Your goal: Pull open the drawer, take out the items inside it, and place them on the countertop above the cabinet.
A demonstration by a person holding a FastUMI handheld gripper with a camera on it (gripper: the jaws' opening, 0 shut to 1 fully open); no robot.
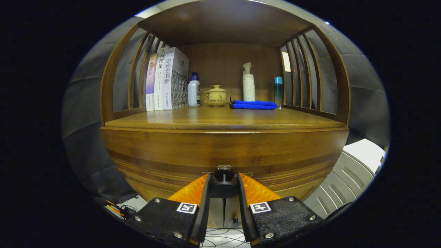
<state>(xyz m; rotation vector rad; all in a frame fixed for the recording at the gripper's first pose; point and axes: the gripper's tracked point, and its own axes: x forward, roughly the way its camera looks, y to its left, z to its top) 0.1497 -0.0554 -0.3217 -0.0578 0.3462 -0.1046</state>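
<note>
The wooden cabinet's drawer front [224,151] fills the space just ahead of me, below the countertop [224,119]. Its dark round knob [224,173] sits between my two fingers, and both fingers press against the knob's sides. My gripper [224,179] is shut on the knob. The drawer's inside is hidden behind its front.
At the back of the countertop stand upright books [167,79], a white bottle with a blue cap [194,90], a yellow lidded cup on a saucer [216,95], a white pump bottle [248,84], a folded blue cloth [254,104] and a teal bottle [278,89]. Slatted side rails flank the shelf.
</note>
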